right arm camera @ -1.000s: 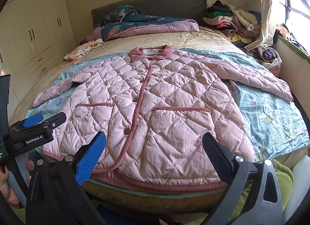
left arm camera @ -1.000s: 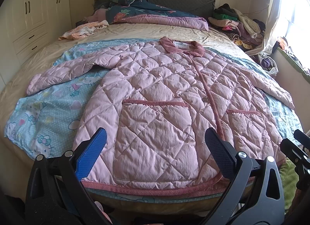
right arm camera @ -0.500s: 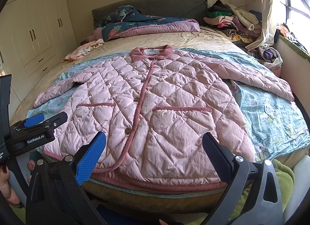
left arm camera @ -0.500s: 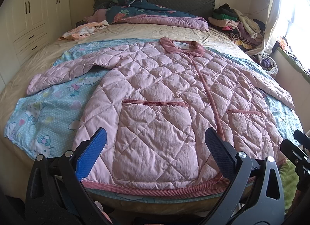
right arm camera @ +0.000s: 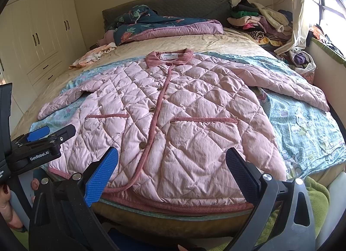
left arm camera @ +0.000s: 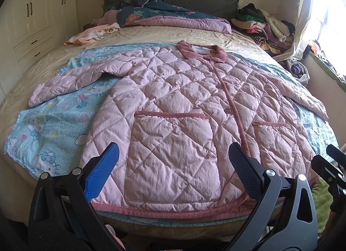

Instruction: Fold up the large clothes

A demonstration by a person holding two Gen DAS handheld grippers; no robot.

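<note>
Padding made the pink quilted button-front jacket look bulky but light, soft enough to bend anywhere yet springy, so a fold would likely puff back unless pressed down. The shell appeared smooth and a little slick; a shallow pinch might slide off. The firmer places to grip seemed to be the darker pink corded hem, just below and between the jaws in both wrist views, and the sleeve cuffs, one far out beyond the left jaw and one far out beyond the right.

The left gripper hovered over the lower left front panel with its jaws spread wide and nothing between them. The right gripper hung over the lower right panel, jaws likewise parted and empty.

The jacket lay face up and buttoned on a light blue cartoon-print blanket across the bed, hem nearest the jaws, the darker pink collar straight ahead and far from them. Both sleeves were spread outward. Diamond stitching covered the fabric, with two patch pockets edged in darker cord, one ahead of each gripper, and a corded placket running up between them.
</note>
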